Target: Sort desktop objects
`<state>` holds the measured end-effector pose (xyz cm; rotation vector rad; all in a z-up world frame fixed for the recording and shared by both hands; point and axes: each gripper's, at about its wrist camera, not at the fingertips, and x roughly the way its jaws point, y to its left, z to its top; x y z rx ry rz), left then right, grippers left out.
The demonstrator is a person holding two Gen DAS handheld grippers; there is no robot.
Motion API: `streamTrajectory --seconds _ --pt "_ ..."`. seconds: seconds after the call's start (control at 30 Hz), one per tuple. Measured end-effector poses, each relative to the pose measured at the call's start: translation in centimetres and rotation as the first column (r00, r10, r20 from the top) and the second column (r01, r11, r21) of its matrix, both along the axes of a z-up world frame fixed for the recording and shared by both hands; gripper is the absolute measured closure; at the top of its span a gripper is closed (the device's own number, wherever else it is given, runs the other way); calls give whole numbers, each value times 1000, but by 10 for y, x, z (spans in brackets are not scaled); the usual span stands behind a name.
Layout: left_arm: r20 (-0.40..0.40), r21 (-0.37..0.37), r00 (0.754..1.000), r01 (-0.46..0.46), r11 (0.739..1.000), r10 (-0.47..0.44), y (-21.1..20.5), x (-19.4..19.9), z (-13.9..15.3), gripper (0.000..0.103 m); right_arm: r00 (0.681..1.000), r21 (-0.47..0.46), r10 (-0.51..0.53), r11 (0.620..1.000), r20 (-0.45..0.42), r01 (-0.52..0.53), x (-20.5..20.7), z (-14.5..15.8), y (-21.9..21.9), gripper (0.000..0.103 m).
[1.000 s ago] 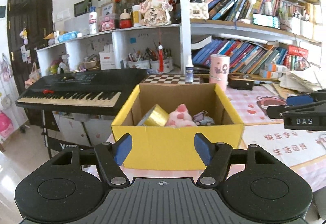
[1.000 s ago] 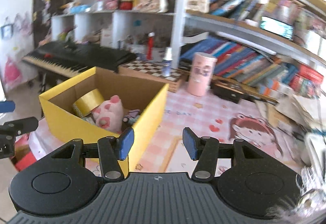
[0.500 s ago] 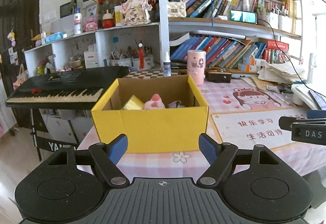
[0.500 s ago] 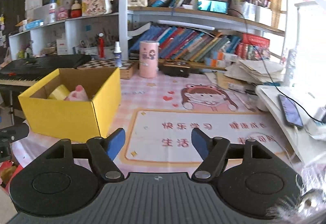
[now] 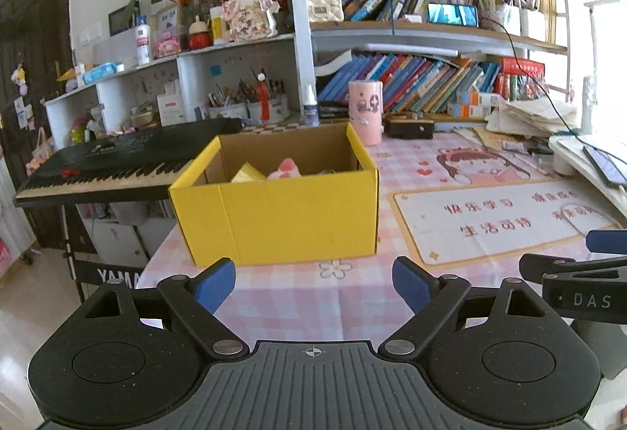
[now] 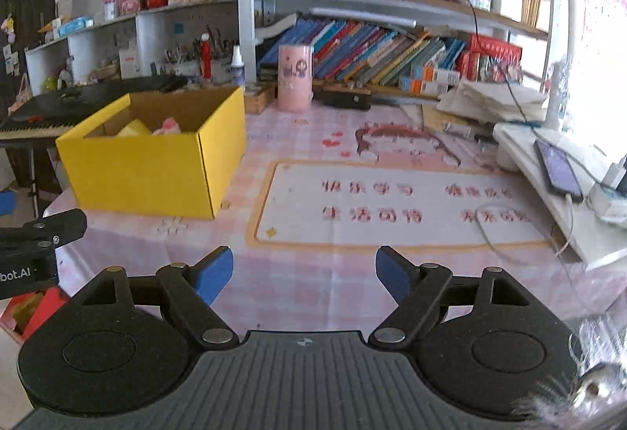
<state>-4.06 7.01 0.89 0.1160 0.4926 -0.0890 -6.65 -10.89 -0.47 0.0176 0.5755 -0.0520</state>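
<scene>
Left wrist view: yellow box [image 5: 282, 218] holds tape roll [image 5: 247, 173], pink plush [image 5: 285, 168].

Left gripper [image 5: 313, 283] held above pink checked tablecloth [image 5: 298, 297], jaws just opened wide with nothing between, yellow box [image 5: 282, 218] set ahead, black keyboard [image 5: 117, 167] seen beyond, right gripper [image 5: 580, 285] at right edge

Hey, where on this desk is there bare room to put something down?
The widest free patch is the white printed desk mat, between the yellow cardboard box and the white riser holding a phone. The pink checked tablecloth in front of the box is bare too. It is crowded at the back by the pink cylindrical canister and the paper stack.
</scene>
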Motion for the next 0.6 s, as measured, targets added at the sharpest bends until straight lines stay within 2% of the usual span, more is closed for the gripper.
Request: streamTrajectory --seconds 0.6 --pt "-57 8 998 13 1000 -12 -4 4 -7 2 999 17 9 1000 -42 -8 -3 -4 -2 6"
